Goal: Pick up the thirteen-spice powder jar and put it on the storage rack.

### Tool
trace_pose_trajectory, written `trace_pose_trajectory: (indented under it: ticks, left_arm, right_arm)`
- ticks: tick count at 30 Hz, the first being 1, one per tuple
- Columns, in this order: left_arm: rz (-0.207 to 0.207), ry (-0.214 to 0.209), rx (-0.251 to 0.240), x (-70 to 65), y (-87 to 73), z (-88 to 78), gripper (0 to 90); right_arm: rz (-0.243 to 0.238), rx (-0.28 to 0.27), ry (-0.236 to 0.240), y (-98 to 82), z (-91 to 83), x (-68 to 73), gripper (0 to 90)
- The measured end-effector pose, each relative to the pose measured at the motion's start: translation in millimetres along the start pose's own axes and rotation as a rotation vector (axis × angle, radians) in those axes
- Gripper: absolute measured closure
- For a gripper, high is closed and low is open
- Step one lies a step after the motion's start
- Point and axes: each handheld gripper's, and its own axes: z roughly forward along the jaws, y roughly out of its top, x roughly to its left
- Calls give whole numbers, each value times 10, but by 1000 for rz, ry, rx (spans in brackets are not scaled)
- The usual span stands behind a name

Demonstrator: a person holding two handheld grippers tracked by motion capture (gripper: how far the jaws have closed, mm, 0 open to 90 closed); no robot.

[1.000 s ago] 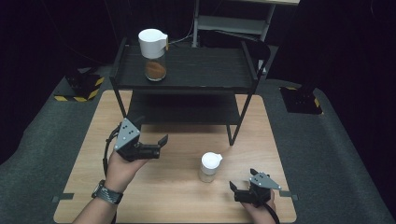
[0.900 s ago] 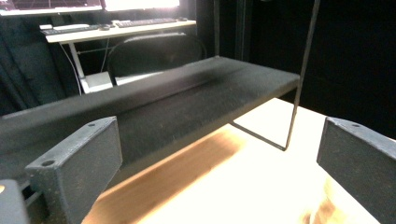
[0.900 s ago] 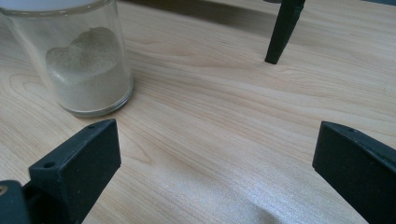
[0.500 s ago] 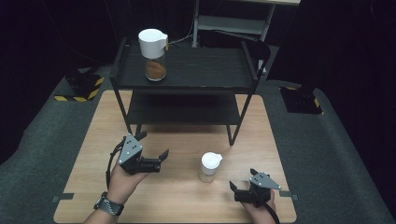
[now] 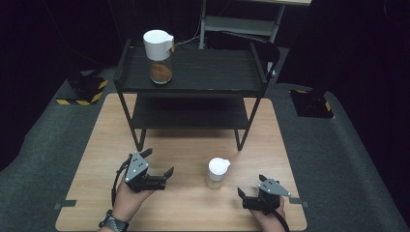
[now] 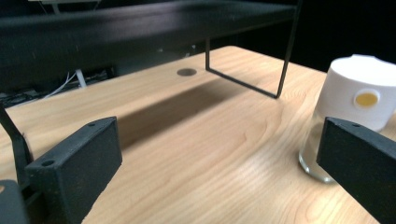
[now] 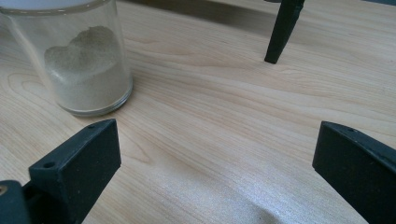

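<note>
On the wooden table (image 5: 193, 159), two lidded glass jars, two grippers.
Your left gripper (image 5: 157, 166) and right gripper (image 5: 251, 193) both stand wide open, holding nothing. Between them sits one small clear round jar (image 5: 216, 172), white cap, pale powder inside; one taller jar (image 5: 158, 57) with brown powder stands on the black metal shelf (image 5: 208, 72).

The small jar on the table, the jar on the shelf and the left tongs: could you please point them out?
small jar (image 5: 217, 172), high view, white lid.
shelf jar (image 5: 160, 72), high view, brown contents.
left tongs (image 5: 159, 166), high view, between the tips.
</note>
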Motion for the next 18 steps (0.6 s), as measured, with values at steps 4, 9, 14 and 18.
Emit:
trace_pose_trajectory:
  ticks: [4,9,14,18]
  left_arm:
    - [-20,-5,25,7,-137,-13,3]
    - [-49,-10,55,4,-286,-21,3]
    - [-57,-7,77,-8,-373,-37,3]
    - [-62,3,99,-13,-416,-63,3]
  right_arm:
    - [-1,1,-1,1,-1,5,4]
    - [-6,3,-5,5,0,17,4]
    - [-8,3,-6,5,0,21,4]
    - [-12,5,-8,8,3,28,4]
